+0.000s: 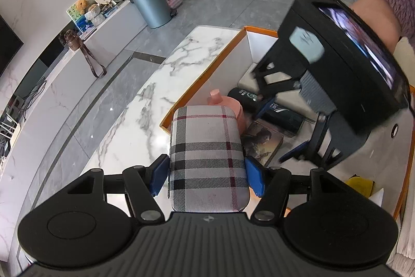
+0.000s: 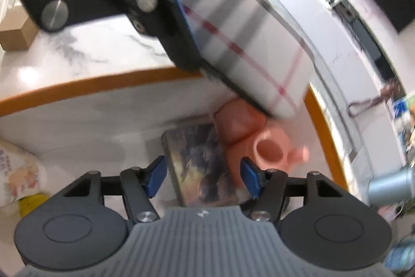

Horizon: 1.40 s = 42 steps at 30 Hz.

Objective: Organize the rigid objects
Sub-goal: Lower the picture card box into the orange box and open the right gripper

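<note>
**Plaid case hangs over a crowded box**

Left wrist view: the left gripper [image 1: 206,174] clamps a plaid case [image 1: 207,155] over the near-left rim of the orange-edged box [image 1: 207,74].

Right wrist view: the right gripper [image 2: 202,177], jaws wide and empty, hovers above a book [image 2: 199,160] and pink jug [image 2: 249,142]. Lowering the case risks knocking the jug or the other gripper.

Box [image 1: 234,43] sits on table [image 1: 145,105]. Inside the box: book [image 1: 262,142] flat on the floor, watering can [image 1: 228,108] just beside it against the wall, two cans [image 1: 281,116] lying behind the book. Case [image 1: 207,160] sits between left gripper [image 1: 207,175] fingers, over the box edge. Right gripper [image 2: 202,178] hangs above the book. Bin [image 1: 151,4] stands on the floor beyond the table.
</note>
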### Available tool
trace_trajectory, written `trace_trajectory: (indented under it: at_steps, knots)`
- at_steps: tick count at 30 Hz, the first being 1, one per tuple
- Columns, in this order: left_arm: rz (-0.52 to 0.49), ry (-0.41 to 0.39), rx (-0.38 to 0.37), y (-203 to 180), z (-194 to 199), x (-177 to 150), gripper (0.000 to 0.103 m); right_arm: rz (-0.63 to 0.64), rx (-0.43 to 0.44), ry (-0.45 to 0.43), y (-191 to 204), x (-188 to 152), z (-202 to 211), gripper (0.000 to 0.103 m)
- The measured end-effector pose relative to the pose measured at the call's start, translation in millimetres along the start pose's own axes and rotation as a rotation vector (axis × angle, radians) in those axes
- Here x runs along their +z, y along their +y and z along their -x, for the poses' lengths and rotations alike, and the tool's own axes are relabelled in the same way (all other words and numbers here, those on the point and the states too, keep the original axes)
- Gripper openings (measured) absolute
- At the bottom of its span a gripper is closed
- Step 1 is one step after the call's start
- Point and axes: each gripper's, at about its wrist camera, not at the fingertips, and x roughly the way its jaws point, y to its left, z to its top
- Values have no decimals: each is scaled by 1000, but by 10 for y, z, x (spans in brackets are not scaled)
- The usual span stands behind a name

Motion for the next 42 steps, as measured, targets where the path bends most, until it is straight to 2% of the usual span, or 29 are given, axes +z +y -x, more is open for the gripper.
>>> trace_trajectory:
  at_steps: [6, 8, 9, 11, 14, 15, 17, 19, 21, 24, 29, 33, 35, 38, 42]
  knots:
    - [-9, -7, -8, -51, 25, 7, 72, -172, 13, 87, -163, -183, -79, 60]
    - [-15, -7, -10, -66, 25, 19, 72, -187, -24, 88, -161, -195, -115, 58]
    - [-17, -6, -11, -77, 21, 24, 72, -195, -35, 84, -169, -190, -121, 54]
    - [-20, -4, -15, -76, 20, 31, 72, -237, -31, 63, -217, -165, -110, 51]
    - [-29, -1, -23, -82, -2, 44, 72, -283, 18, 28, -265, -124, -79, 30]
    - [-33, 0, -26, -89, -10, 49, 72, -285, -4, 37, -262, -107, -86, 19]
    - [-46, -1, -33, -109, -16, 65, 72, -273, -34, 49, -261, -109, -87, 21]
    - [-69, -11, -62, -142, -20, 79, 72, -305, -11, 23, -308, -161, 19, 23]
    - [-116, -14, -110, -210, -43, 100, 72, -335, -31, 1, -349, -228, 171, 28]
    - [-229, 9, -168, -363, -137, 134, 72, -361, -102, -9, -392, -349, 390, 29]
    - [-370, 88, -276, -577, -365, 220, 73, -409, -136, -34, -367, -556, 652, 36]
    - [-425, 184, -331, -672, -599, 249, 73, -394, -123, -28, -262, -523, 648, 37]
    - [-432, 229, -364, -689, -700, 258, 73, -391, -118, -28, -249, -568, 485, 37]
    - [-460, 261, -409, -757, -786, 258, 73, -401, -106, -27, -199, -629, 505, 37]
    - [-484, 310, -410, -820, -949, 217, 73, -397, -81, -27, -169, -637, 448, 37]
